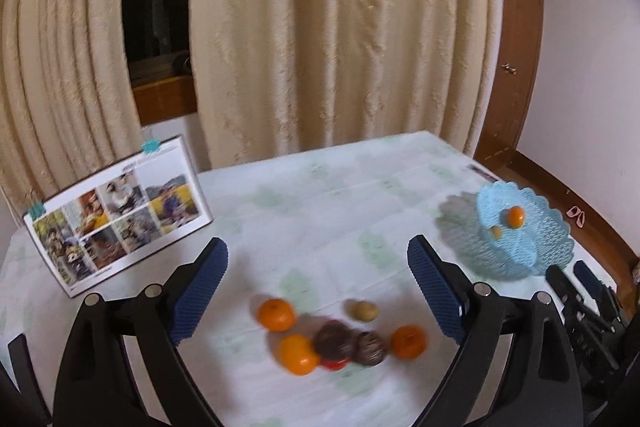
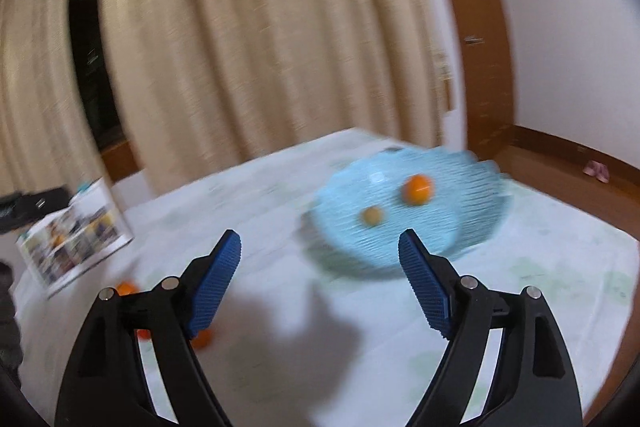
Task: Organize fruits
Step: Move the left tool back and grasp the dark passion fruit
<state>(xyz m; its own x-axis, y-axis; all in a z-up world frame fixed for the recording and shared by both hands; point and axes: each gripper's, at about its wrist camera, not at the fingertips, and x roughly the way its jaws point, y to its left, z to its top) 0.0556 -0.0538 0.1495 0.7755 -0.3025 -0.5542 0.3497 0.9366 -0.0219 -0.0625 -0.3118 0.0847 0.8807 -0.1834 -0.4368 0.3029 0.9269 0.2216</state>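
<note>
left claw (image 1: 318, 267): spread wide, empty, fruit pile (image 1: 336, 339) right below and ahead
right claw (image 2: 320, 259): spread too, empty, facing basket (image 2: 472, 171)
nearer the pile: left, I'd guess

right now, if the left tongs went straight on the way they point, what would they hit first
Probably the loose pile of fruit on the table: the open left tongs frame the round orange mandarins and the dark brown round fruits. Nothing sits between the pads. The picture is blurred, so depth is uncertain.
</note>
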